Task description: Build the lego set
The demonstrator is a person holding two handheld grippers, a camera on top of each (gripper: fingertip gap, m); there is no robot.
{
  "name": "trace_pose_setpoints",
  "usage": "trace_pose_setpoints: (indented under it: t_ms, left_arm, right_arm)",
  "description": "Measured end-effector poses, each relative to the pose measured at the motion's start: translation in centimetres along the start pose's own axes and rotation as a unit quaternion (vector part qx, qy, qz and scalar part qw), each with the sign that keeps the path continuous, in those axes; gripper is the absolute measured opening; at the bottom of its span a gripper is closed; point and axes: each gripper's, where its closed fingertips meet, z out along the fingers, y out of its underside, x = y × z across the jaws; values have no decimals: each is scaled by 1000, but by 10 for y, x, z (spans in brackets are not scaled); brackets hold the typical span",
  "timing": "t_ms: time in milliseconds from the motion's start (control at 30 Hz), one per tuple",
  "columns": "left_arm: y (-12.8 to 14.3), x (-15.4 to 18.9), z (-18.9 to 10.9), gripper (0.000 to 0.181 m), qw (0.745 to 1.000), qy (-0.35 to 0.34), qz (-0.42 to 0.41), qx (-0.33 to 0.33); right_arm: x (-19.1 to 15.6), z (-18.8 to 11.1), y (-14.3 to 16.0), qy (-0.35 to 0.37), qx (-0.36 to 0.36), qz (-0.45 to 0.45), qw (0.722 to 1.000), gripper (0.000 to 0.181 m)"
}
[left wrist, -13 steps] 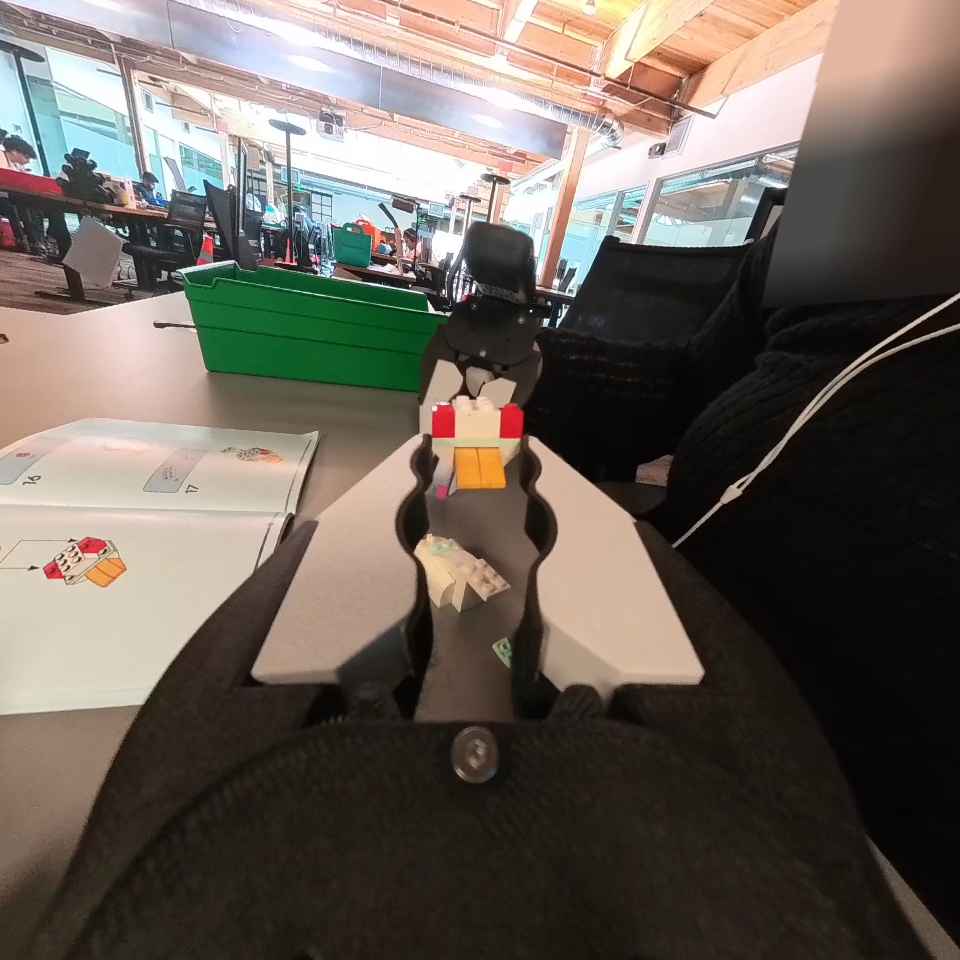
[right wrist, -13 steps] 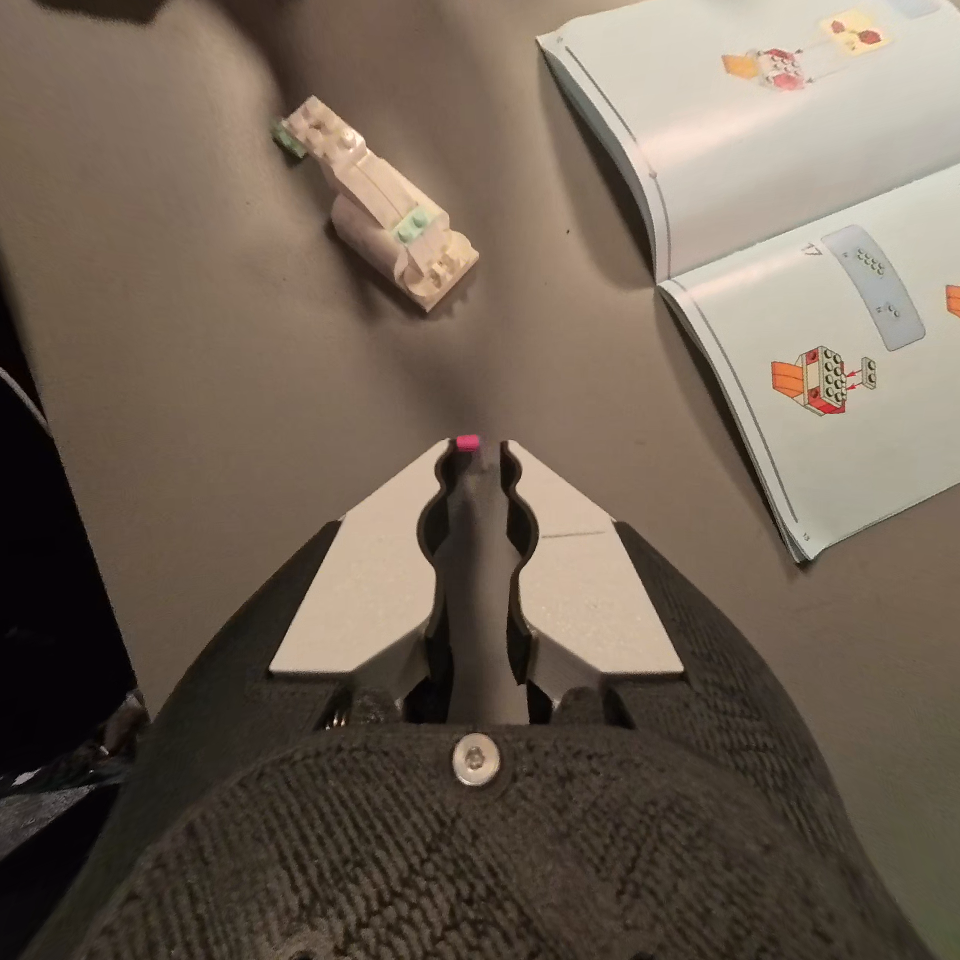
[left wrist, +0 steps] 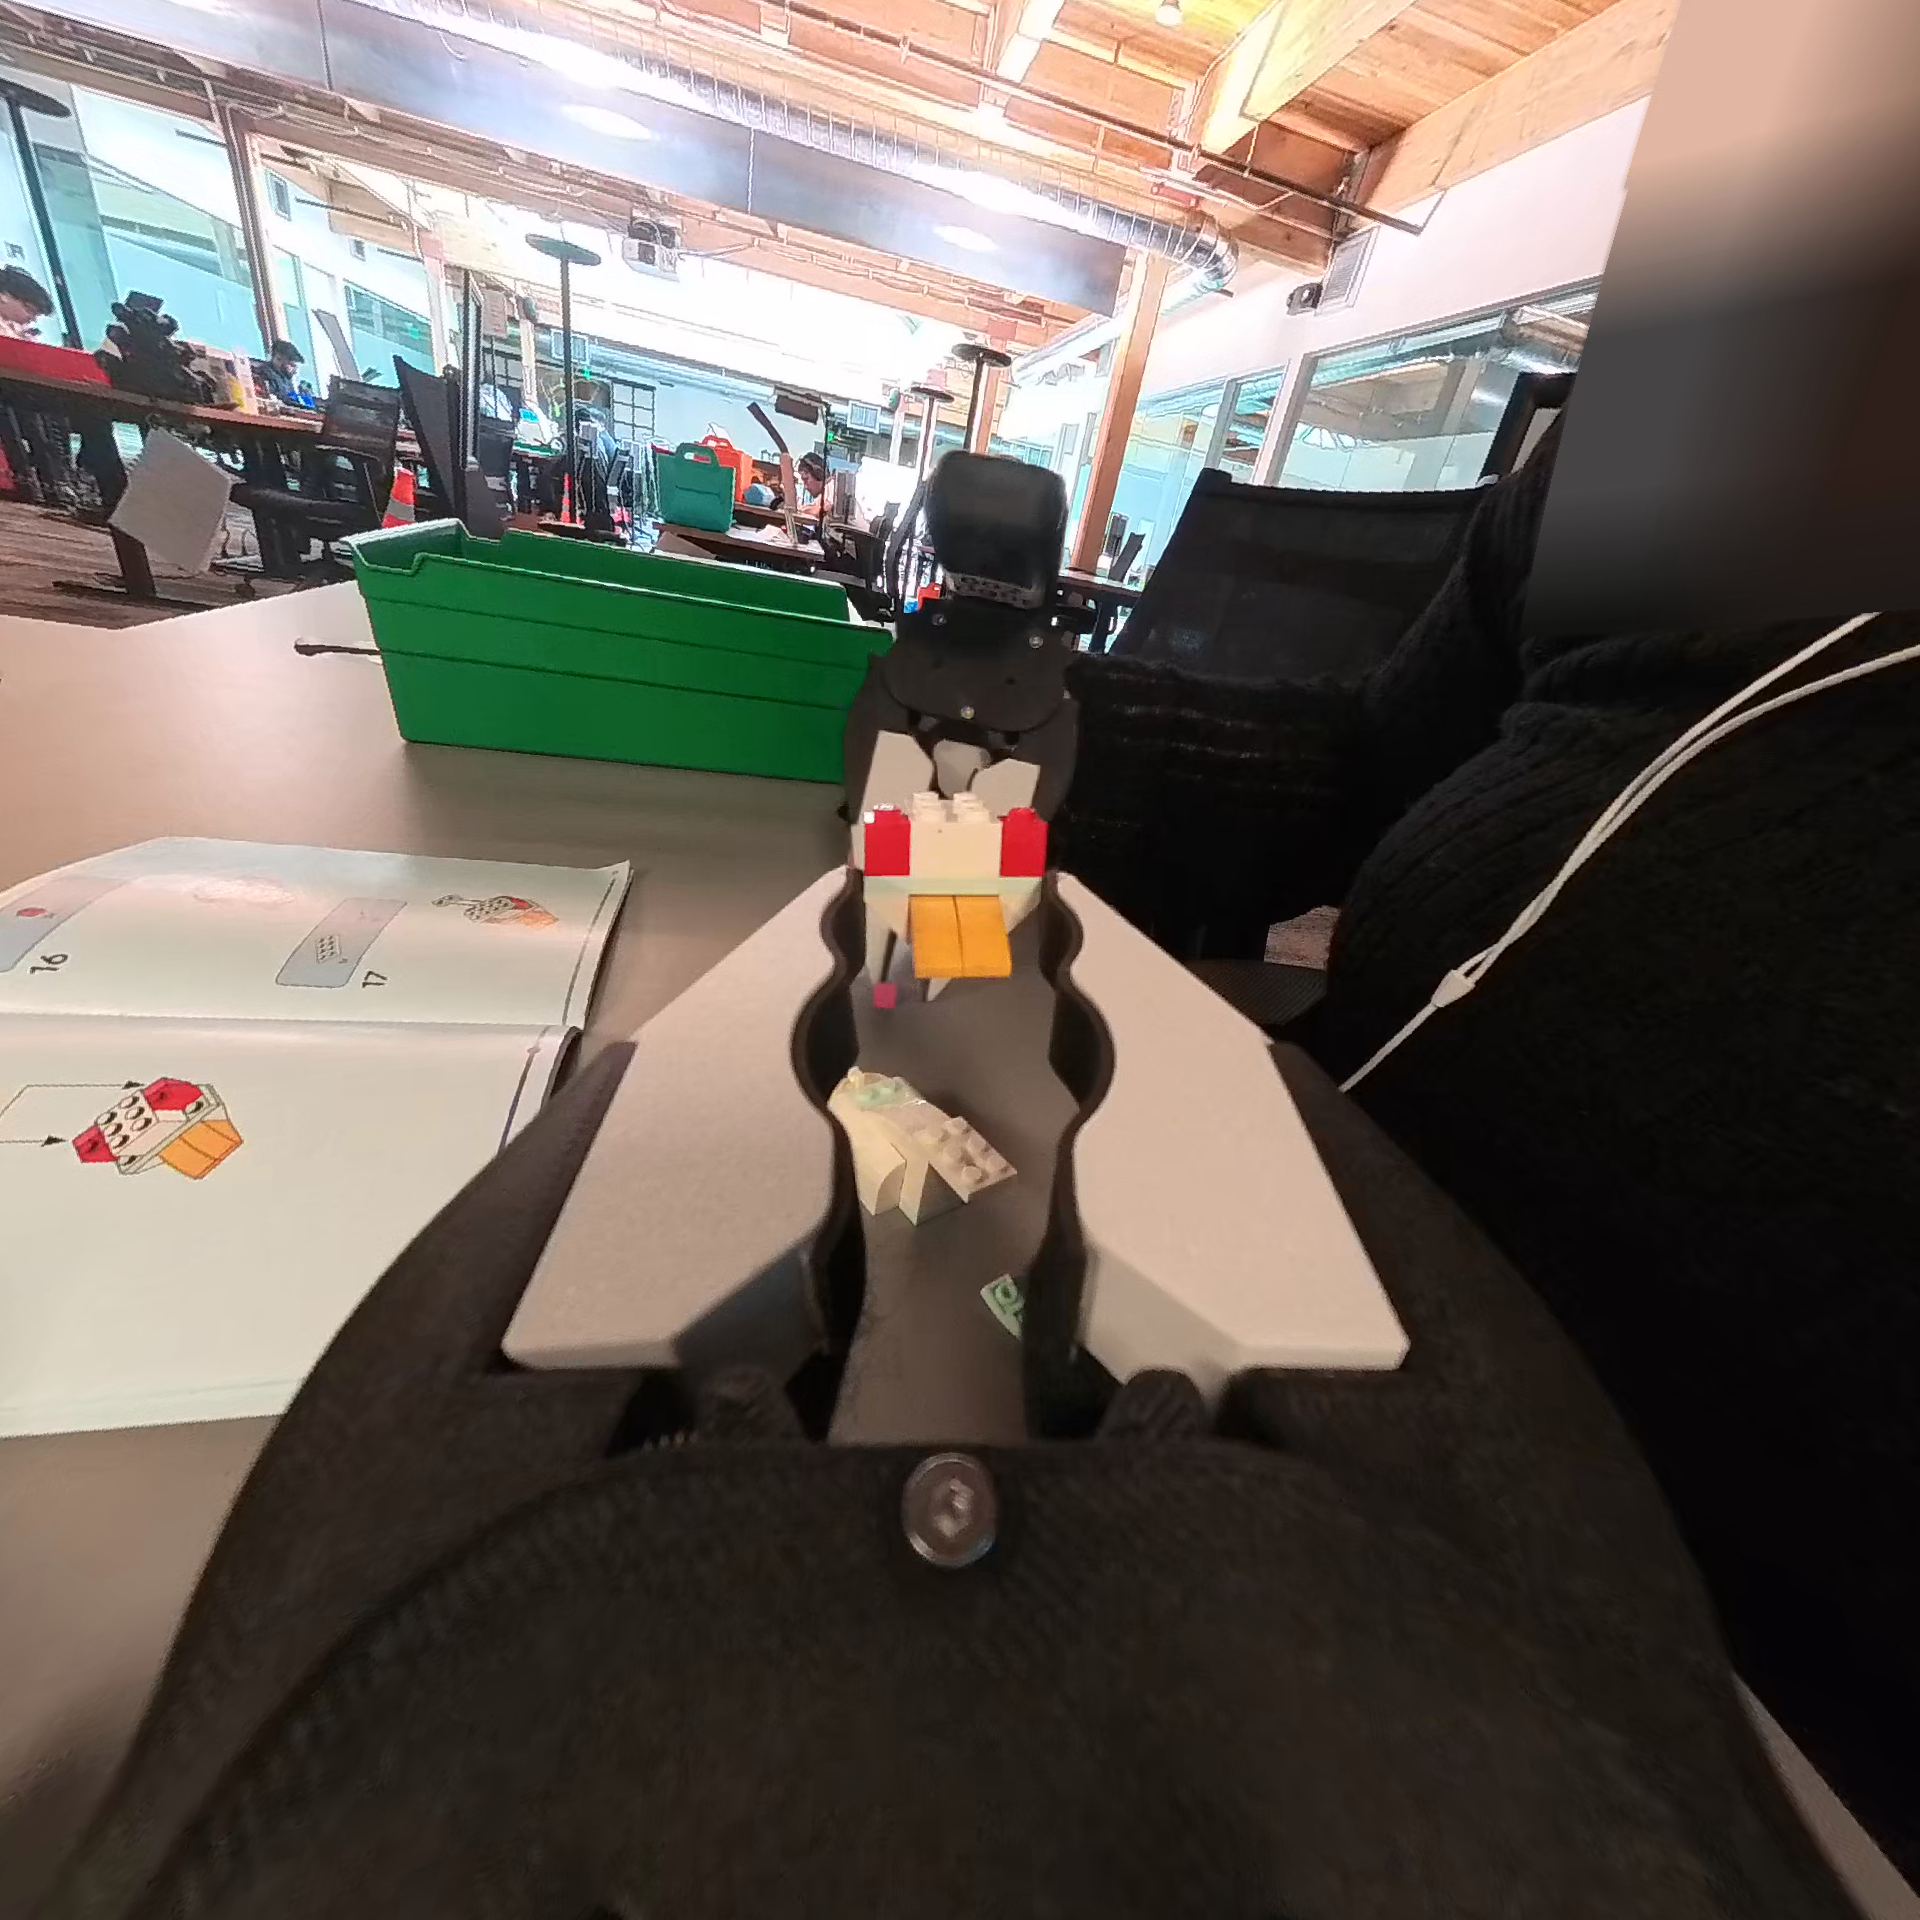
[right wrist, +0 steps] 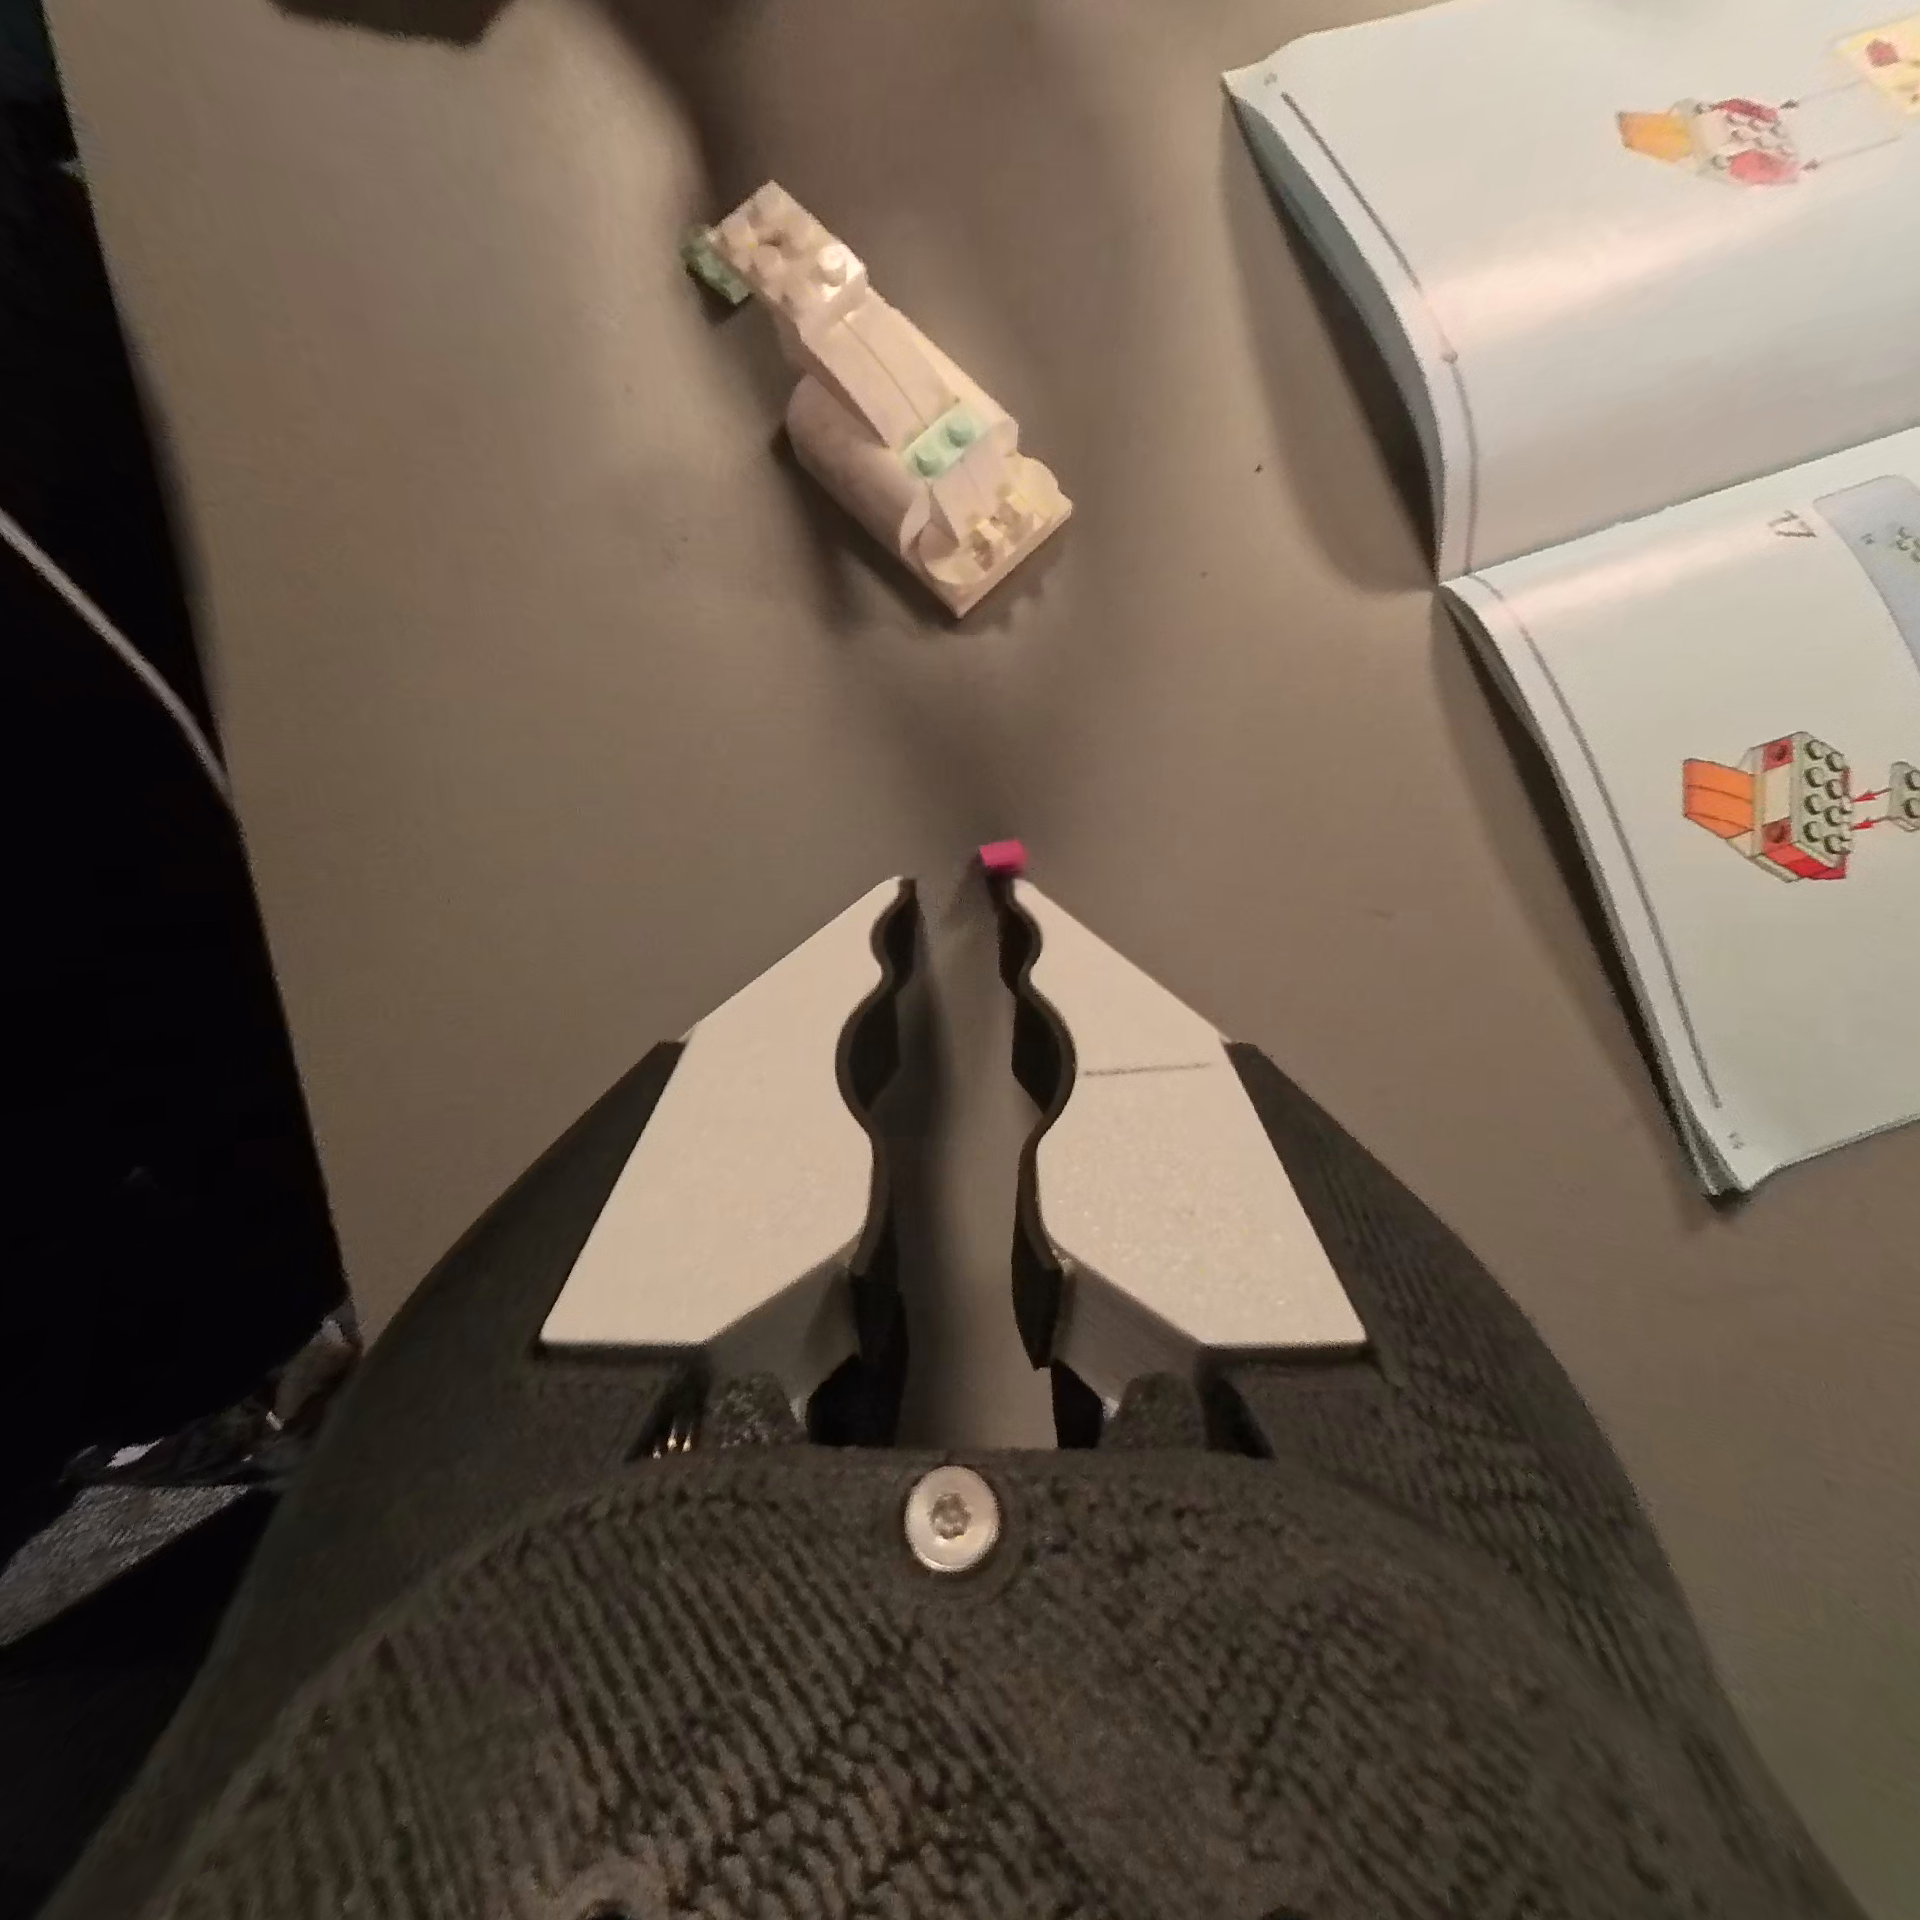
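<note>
Left wrist view: left gripper [left wrist: 951,914] clamps the red, white and orange head assembly [left wrist: 951,873]; white body [left wrist: 914,1148] lies on the table [left wrist: 208,727].

Right wrist view: right gripper [right wrist: 961,894], jaws parted, tiny pink piece [right wrist: 1004,855] at one fingertip. Step judged: fitting a small part; next needs a firm, aligned pinch.

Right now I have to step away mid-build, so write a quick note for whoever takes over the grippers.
Left gripper: shut on the head, white with red sides and orange beak.
Right gripper: open, tips pointing down, tiny pink piece at one fingertip, not gripped.
White body lies on its side on the table, instruction booklet open beside it.
Done: head and body sub-builds. Left: pick up the pink piece, join the parts.
</note>
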Motion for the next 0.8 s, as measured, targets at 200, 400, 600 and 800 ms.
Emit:
trace_pose_setpoints:
  t_ms: [200,400,600,800]
  left_arm:
    - [0,0,0,33,1000,2,0,-1]
    - [1,1,0,32,1000,4,-1,-3]
    - [1,1,0,33,1000,4,0,-4]
    - [1,1,1,33,1000,5,0,-4]
  right_arm:
    - [-8,-2,-3,-16,11,1,1000,13]
    - [2,-1,-9,4,37,4,999,21]
    - [-10,-1,-4,-29,21,-1,999,18]
    - [-17,-2,-2,-40,22,2,999,17]
